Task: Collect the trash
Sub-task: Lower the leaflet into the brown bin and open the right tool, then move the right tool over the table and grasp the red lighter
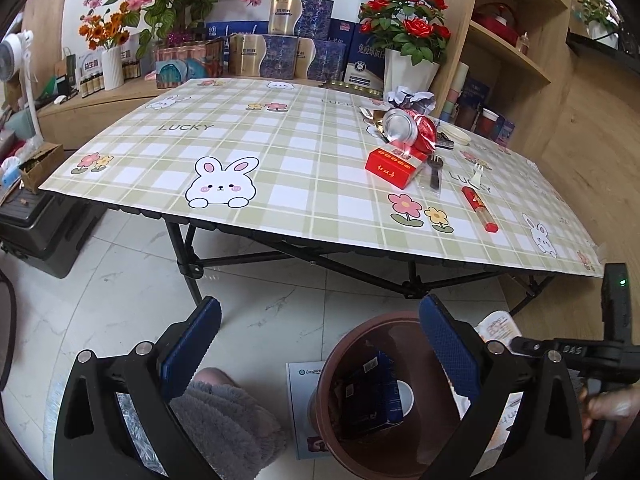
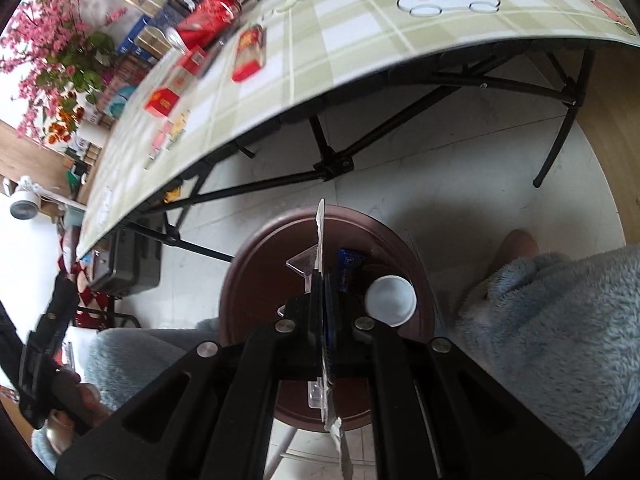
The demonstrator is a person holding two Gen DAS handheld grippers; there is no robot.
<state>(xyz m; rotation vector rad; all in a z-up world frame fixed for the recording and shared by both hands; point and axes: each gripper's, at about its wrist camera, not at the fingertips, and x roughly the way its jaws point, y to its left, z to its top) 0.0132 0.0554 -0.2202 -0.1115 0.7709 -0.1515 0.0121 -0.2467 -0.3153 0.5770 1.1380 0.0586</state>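
My left gripper [image 1: 318,344] is open and empty, held low in front of the table above the floor. A brown round bin [image 1: 344,364] stands below it with a dark blue box [image 1: 372,396] inside. My right gripper [image 2: 322,280] is shut on a thin clear plastic blister package [image 2: 319,240], held edge-on directly over the bin [image 2: 256,272]. A white cup [image 2: 390,300] and the blue box [image 2: 348,264] lie in the bin. On the table are a crushed red can [image 1: 412,128], a red cigarette pack [image 1: 394,166], a red lighter [image 1: 480,208], plastic forks [image 1: 434,170] and crumpled paper [image 1: 412,98].
The folding table [image 1: 240,152] has a checked bunny cloth and black legs. Boxes and flower pots [image 1: 408,40] line the back shelf. A wooden shelf unit [image 1: 516,40] stands right. A black case [image 1: 44,232] sits on the floor left. My knees in grey fleece [image 2: 560,320] flank the bin.
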